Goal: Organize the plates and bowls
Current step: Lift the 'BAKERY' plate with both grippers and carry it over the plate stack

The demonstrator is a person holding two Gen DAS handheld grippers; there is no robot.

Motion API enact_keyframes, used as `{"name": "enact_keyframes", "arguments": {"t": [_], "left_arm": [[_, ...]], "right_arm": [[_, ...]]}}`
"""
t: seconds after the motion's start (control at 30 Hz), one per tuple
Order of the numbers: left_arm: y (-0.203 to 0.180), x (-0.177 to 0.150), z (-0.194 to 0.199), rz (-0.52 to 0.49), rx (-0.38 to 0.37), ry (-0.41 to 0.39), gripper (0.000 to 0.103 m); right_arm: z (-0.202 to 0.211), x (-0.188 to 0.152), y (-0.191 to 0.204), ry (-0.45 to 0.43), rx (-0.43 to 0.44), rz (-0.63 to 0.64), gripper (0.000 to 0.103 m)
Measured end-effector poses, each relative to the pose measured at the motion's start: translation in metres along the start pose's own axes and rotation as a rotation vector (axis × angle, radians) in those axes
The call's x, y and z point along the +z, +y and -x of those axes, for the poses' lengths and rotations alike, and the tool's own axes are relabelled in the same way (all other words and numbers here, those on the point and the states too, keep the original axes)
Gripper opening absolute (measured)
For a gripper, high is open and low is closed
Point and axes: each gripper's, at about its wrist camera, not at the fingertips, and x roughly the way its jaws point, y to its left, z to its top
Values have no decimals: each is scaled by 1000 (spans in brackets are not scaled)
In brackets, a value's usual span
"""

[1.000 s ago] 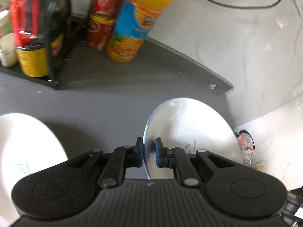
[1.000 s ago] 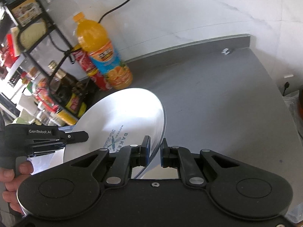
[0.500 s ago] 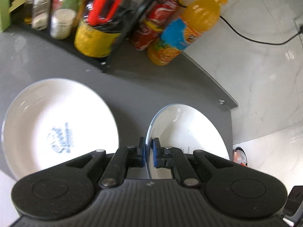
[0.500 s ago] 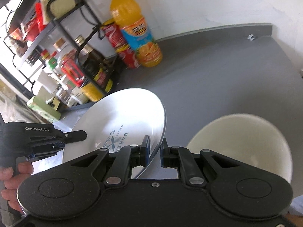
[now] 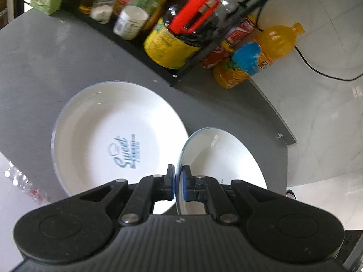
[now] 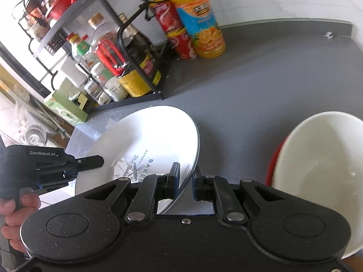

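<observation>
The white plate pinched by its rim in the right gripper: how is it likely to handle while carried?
The plate looks glazed and stiff, so probably slippery. The right gripper holds only its rim, tilted, so it may pivot. Likely brittle if dropped on the counter.

Bright daylight, seemingly from the left; glare whitens the tilted white ceramic plate (image 6: 145, 140); far shelf jars blur, edges bow.

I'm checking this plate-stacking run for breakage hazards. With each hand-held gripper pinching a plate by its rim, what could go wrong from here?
1. The left hand-held gripper clamps its plate only at the thin rim, tilted on edge; it might pivot or slip out.
2. That plate's edge is close to the plate with blue lettering on the counter, so lowering it carelessly could chip both.
3. The right hand-held gripper holds its tilted plate near the white bowl, which a swing might knock.
</observation>
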Motion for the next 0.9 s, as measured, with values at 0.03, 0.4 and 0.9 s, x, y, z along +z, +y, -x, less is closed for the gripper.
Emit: {"name": "enact_keyframes", "arguments": {"t": [0.03, 0.4, 0.9], "left_arm": [[5, 1, 1, 8, 3, -2, 4], [51, 7, 5, 61, 62, -11, 5], [65, 5, -19, -26, 154, 17, 9]], "right_arm": [[-3, 0, 4, 5, 3, 5, 10], [-36, -8, 32, 58, 5, 44, 10], [-54, -15, 43, 73, -50, 53, 11]]}}
